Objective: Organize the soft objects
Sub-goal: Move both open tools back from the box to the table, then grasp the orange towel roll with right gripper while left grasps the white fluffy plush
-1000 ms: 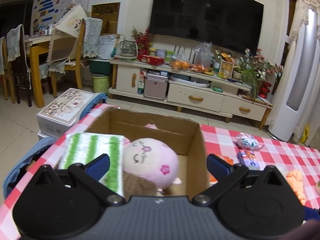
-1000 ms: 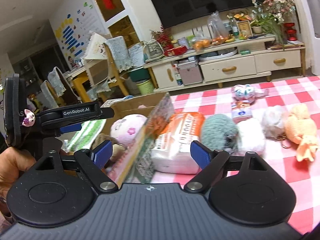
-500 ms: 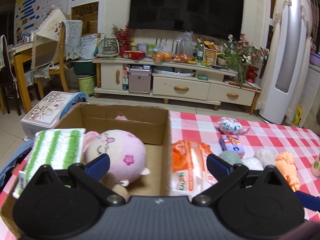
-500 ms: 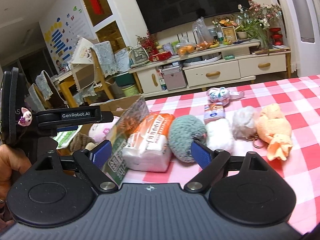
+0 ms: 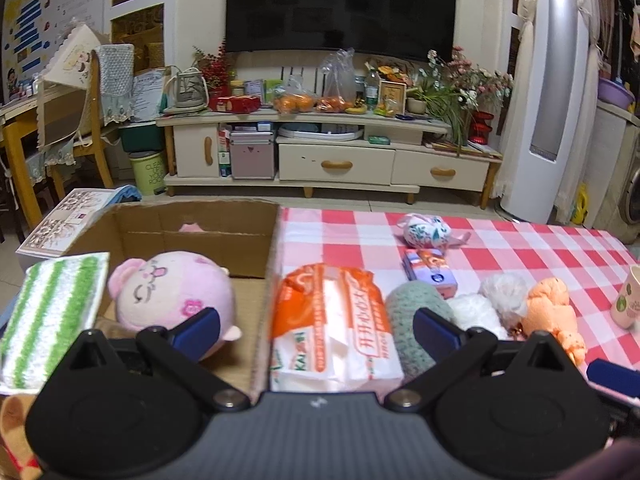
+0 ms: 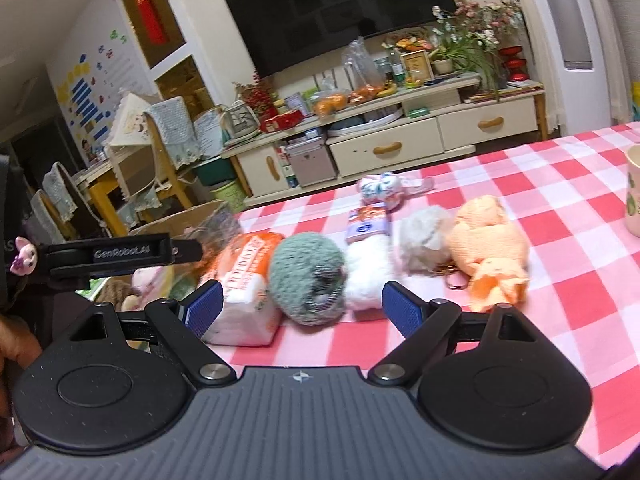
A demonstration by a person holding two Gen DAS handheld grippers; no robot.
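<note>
A cardboard box [image 5: 192, 220] at the table's left holds a pink plush [image 5: 172, 292] and a green-striped cloth [image 5: 52, 312]. Right of it lie an orange tissue pack [image 5: 332, 324], a grey-green yarn ball [image 5: 412, 320], white fluff [image 5: 472, 312], an orange plush [image 5: 552, 312], a small packet [image 5: 430, 272] and a patterned pouch [image 5: 426, 232]. My left gripper [image 5: 316, 326] is open over the box wall and the tissue pack. My right gripper [image 6: 302, 306] is open with the yarn ball [image 6: 308, 276] between its fingers; the tissue pack [image 6: 244, 280] lies to the left.
A cup [image 5: 628, 300] stands at the table's right edge, also in the right wrist view [image 6: 632, 192]. The red-checked tablecloth [image 5: 520, 248] covers the table. A TV stand [image 5: 332, 156], chairs and a floor box [image 5: 68, 216] lie beyond.
Both grippers have moved right, away from the box and toward the row of soft things. The tissue pack and yarn ball now sit between the fingers. Nothing was grasped.
</note>
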